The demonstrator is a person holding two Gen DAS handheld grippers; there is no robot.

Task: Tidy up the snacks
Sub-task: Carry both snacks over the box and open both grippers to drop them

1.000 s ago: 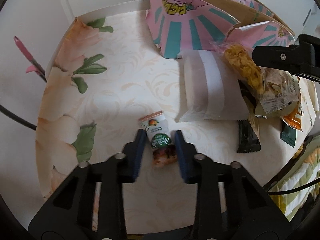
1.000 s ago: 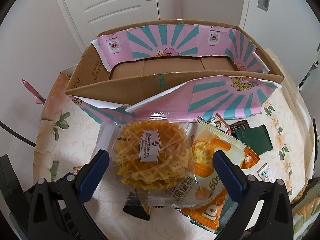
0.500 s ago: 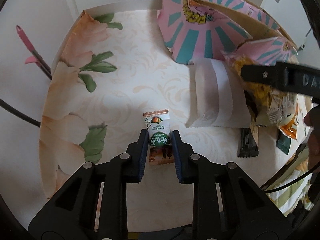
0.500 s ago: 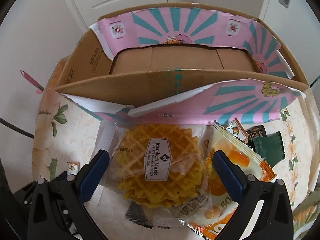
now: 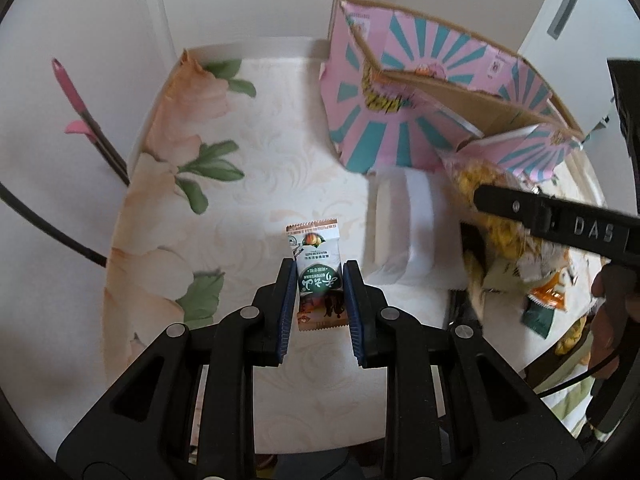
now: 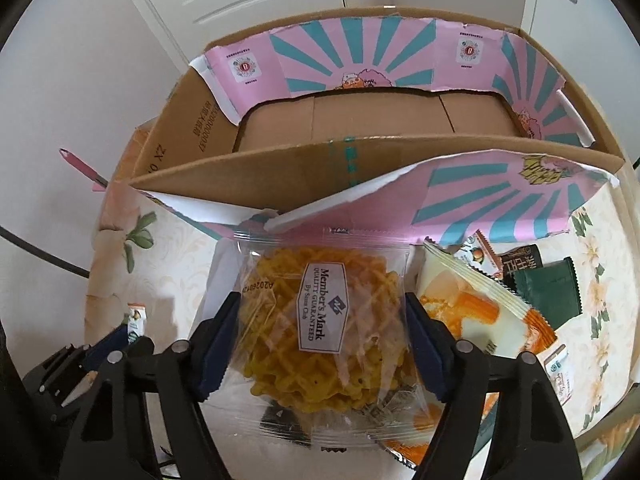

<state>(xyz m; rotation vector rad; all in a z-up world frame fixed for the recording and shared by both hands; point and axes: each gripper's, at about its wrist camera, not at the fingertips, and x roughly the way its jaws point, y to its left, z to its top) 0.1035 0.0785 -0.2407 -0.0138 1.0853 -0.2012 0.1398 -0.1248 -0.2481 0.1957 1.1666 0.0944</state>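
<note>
My left gripper (image 5: pixel 319 280) is shut on a small snack packet (image 5: pixel 318 276) with a green label, held just above the floral tablecloth. My right gripper (image 6: pixel 324 320) is shut on a clear bag of yellow waffle crisps (image 6: pixel 320 332) and holds it in front of the open pink-and-teal cardboard box (image 6: pixel 352 152). The box also shows in the left wrist view (image 5: pixel 400 120), at the back right. The right gripper's arm (image 5: pixel 560 224) crosses that view at the right.
An orange-and-white snack bag (image 6: pixel 480 312), dark green packets (image 6: pixel 548 288) and other small packets lie right of the waffle bag. A white packet (image 5: pixel 404 232) lies by the box. The table's edge runs along the left and front.
My left gripper closed on the small packet and lifted it slightly. My right gripper closed from wide open onto the waffle bag and moved nearer the box.
</note>
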